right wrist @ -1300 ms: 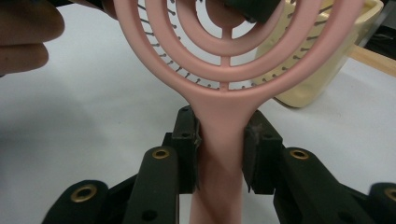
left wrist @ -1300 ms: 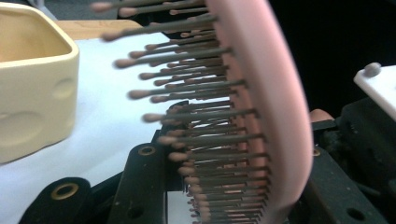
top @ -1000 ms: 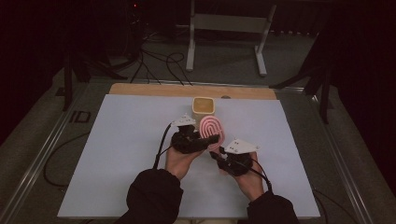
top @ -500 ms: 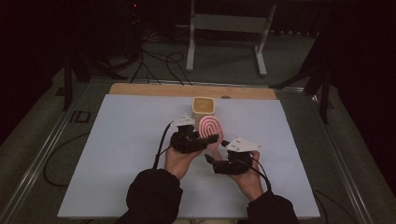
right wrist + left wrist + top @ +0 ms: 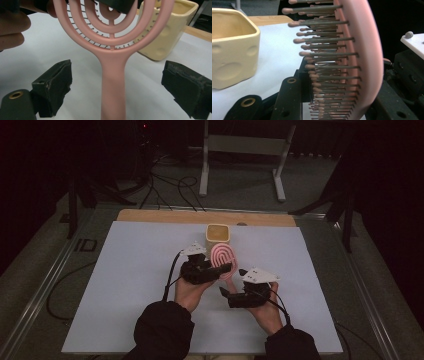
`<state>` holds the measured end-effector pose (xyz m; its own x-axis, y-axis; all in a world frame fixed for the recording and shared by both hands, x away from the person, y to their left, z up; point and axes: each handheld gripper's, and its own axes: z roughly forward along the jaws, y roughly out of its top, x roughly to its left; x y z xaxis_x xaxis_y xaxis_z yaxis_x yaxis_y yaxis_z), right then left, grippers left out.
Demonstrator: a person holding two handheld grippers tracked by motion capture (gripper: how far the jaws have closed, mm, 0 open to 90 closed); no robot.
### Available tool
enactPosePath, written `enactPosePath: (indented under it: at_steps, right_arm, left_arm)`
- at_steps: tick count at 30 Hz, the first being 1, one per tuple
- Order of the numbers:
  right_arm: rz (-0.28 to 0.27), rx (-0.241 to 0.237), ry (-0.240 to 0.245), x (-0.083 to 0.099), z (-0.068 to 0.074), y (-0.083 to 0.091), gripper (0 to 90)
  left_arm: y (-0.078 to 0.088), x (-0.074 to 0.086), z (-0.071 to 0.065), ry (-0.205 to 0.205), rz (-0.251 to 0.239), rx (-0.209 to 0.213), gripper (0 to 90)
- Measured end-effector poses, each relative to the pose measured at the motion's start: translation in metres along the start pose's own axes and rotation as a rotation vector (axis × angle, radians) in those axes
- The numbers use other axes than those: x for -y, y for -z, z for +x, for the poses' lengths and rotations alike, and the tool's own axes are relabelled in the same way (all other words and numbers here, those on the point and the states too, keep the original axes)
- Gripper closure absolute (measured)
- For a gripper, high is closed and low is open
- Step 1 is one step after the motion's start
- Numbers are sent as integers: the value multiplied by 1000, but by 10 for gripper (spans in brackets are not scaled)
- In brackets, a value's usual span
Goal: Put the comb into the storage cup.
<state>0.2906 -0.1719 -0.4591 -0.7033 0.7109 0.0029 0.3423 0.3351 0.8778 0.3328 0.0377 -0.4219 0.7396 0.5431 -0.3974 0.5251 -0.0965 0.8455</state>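
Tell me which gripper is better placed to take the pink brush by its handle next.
Right. The right gripper is open with the pink hairbrush's handle between its two pads, apart from both. The left gripper already clamps the brush's head, beside the yellow cup, so it is occupied.

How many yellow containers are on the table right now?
1: the yellow container stands at the far middle of the white mat, just beyond the pink hairbrush held by the left gripper.
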Motion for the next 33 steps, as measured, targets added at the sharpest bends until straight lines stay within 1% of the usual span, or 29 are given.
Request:
enactPosePath:
  at_steps: [6, 11, 16, 19, 21, 27, 29, 33]
  right_arm:
    - [13, 3, 13, 1, -2, 3, 96]
    - [5, -1, 9, 2, -3, 9, 96]
    - [3, 2, 1, 8, -8, 15, 96]
    - [3, 13, 1, 12, -12, 18, 96]
    - [4, 21, -12, 14, -14, 21, 96]
    - [12, 36, -11, 19, -20, 25, 96]
    - [13, 47, -13, 22, -22, 26, 96]
    - [8, 61, -32, 28, -27, 28, 96]
  left_arm:
    - [4, -1, 2, -1, -7, -11, 646]
    - [9, -4, 5, -4, -10, -25, 646]
    - [11, -6, 7, -5, -10, -38, 646]
    - [12, -7, 8, -9, -11, -43, 646]
    - [12, -8, 8, -11, -11, -45, 646]
    - [16, -13, 9, -19, -22, -53, 646]
    - [18, -14, 9, -22, -25, -54, 646]
    - [20, -17, 10, -26, -32, -60, 646]
